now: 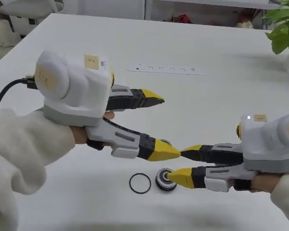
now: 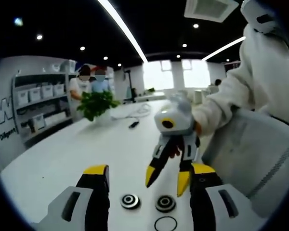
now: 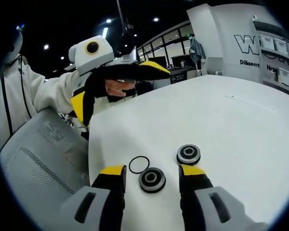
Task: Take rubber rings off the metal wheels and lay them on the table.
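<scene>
Two small metal wheels lie on the white table [image 1: 216, 106]. One wheel [image 1: 164, 180] [image 3: 152, 179] [image 2: 165, 203] sits just off my right gripper's lower tip. The other wheel [image 1: 165, 142] [image 3: 189, 154] [image 2: 130, 201] is partly hidden behind my left gripper's lower jaw in the head view. A loose black rubber ring [image 1: 140, 183] [image 3: 139, 164] [image 2: 165, 223] lies flat beside the nearer wheel. My left gripper [image 1: 166, 125] [image 2: 149, 173] hovers wide open and empty. My right gripper [image 1: 177, 165] [image 3: 152, 171] is open and empty, low over the nearer wheel.
A white power strip [image 1: 166, 69] lies farther back on the table. A green plant [image 1: 284, 29] stands at the far right corner. A mesh chair back [image 3: 43, 144] is near the table's edge. Two people stand by the shelves [image 2: 38, 103] in the distance.
</scene>
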Available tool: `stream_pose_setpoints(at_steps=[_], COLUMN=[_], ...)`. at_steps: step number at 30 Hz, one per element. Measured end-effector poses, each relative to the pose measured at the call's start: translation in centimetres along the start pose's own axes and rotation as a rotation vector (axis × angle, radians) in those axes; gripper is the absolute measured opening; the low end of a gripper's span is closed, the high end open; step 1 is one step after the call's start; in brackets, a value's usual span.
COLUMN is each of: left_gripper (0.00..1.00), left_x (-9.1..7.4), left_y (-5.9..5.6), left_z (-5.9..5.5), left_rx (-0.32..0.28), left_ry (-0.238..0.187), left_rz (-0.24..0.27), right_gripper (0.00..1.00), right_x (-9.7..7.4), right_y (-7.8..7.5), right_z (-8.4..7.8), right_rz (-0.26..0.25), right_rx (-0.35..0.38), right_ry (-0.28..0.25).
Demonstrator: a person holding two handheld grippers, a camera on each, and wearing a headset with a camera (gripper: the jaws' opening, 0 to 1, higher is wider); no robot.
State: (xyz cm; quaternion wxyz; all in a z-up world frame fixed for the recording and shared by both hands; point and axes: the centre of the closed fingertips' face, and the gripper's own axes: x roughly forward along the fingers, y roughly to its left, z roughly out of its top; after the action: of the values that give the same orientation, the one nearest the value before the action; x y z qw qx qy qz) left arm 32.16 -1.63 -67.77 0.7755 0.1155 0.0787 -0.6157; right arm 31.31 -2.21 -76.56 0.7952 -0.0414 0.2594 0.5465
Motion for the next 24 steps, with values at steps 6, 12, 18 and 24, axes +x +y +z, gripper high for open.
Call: stream_pose_setpoints(at_steps=[6, 12, 18, 24], left_gripper=[0.62, 0.55, 0.5, 0.45], left_x=[0.6, 1.1, 1.5, 1.8], left_y=[-0.5, -1.0, -1.5, -1.8], left_z=[-1.3, -2.6, -3.7, -4.7], left_rx=[-0.019, -0.037, -0.053, -0.056], left_ry=[0.013, 0.025, 0.037, 0.055], left_rz=[-0.004, -0.002, -0.009, -0.014], right_gripper=[0.39, 0.38, 0.36, 0.34], right_x=[0.2, 0.4, 0.4, 0.5], right_y=[0.2, 0.3, 0.4, 0.4], right_z=[-0.4, -0.7, -0.8, -1.4], right_rz=[0.01, 0.019, 0.021, 0.024], right_rx=[-0.004, -0.002, 0.001, -0.01], right_ry=[0.012, 0.02, 0.022, 0.043])
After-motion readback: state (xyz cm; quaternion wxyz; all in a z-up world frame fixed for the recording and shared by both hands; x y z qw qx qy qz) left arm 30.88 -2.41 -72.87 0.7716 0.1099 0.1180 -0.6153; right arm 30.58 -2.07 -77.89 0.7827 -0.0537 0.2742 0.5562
